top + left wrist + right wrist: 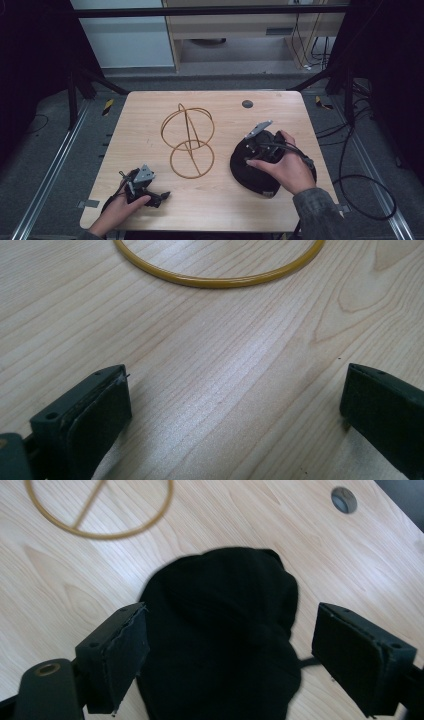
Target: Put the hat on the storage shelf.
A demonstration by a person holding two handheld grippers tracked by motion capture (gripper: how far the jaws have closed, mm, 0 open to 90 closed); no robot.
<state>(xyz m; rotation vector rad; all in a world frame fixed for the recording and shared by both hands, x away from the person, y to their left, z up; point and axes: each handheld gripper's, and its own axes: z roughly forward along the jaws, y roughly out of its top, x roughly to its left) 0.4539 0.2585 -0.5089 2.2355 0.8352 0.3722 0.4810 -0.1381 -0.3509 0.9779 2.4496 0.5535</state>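
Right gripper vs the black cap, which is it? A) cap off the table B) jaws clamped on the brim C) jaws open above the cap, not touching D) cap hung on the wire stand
C: the right gripper has its jaws spread wide with the black cap lying on the table beneath them, pads clear of the fabric.

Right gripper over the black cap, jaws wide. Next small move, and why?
Probably lower the right gripper straight down and close on the black fabric cap. Its jaws stand open above the cap, pads not touching it, and the cap lies flat on the light wooden table beside the gold wire hat stand.
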